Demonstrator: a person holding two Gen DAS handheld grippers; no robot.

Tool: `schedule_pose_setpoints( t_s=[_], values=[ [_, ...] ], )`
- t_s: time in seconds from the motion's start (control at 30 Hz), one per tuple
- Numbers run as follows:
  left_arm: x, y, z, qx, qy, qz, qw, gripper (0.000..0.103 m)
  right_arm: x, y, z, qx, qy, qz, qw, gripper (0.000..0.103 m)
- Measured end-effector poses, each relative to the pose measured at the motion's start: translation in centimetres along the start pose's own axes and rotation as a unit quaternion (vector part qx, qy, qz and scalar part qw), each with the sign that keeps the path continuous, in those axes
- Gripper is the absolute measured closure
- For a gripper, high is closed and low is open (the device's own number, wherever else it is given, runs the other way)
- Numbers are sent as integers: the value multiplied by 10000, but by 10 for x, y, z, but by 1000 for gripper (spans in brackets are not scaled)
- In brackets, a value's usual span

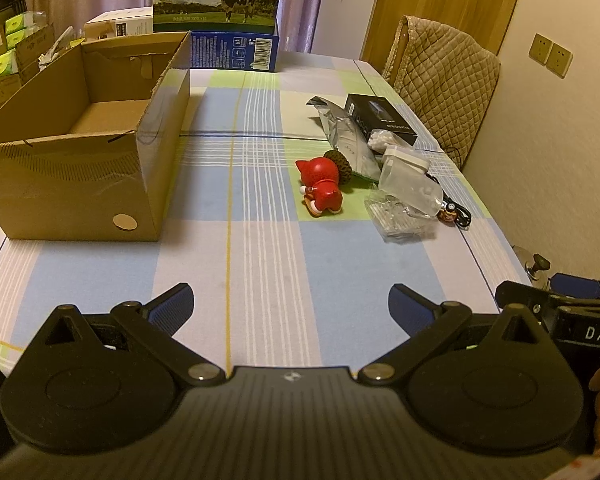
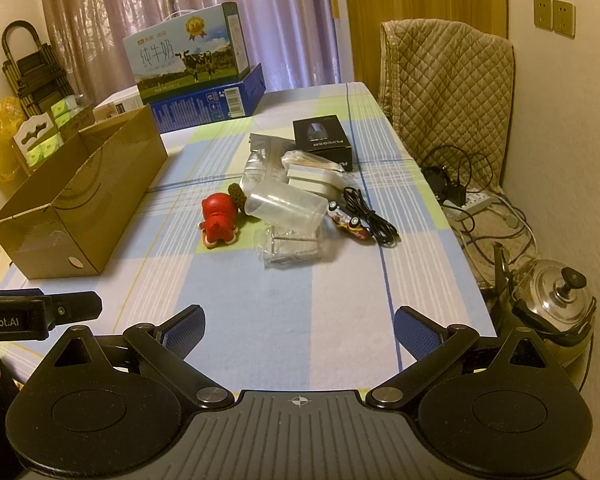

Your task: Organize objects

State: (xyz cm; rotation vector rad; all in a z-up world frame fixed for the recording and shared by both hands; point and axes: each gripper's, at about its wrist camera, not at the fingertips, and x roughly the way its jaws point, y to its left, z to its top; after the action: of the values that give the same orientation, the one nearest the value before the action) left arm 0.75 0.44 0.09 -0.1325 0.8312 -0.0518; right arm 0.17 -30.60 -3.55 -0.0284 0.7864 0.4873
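On the left side of the counter [image 2: 260, 320] stands an open cardboard box [image 2: 80, 208], and its inside looks empty. To the right of it, well apart, the small things lie in one heap: a red toy figure [image 2: 219, 216] on its side, a clear plastic cup [image 2: 286, 204] tipped over, a black box [image 2: 323, 140], a toy car [image 2: 350, 222] and a black cable [image 2: 370, 216]. Both tools hang low at the near edge. The left claw [image 1: 291, 304] is spread wide and holds nothing; the right claw [image 2: 299, 326] is the same. I think the sorting is not yet begun. The next move probably needs one claw to reach forward to the heap, perhaps first to the red figure, which lies nearest the box.
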Motion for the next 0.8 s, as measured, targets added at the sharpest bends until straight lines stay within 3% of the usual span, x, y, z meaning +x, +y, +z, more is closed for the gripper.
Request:
schedule_pose_setpoints(
  t_s=[0.43,0.5,0.8],
  values=[
    [2,4,6,22,-5,-97,10000,1,0,-6,2,153,20,193,9997,4],
    [3,4,10,64,-44,-96,9999,1,-3,-12,10,285,-28,329,9991,4],
    [19,2,34,153,-96,-90,9998,1,2,-17,51,-198,-183,186,9995,7]
  ],
)
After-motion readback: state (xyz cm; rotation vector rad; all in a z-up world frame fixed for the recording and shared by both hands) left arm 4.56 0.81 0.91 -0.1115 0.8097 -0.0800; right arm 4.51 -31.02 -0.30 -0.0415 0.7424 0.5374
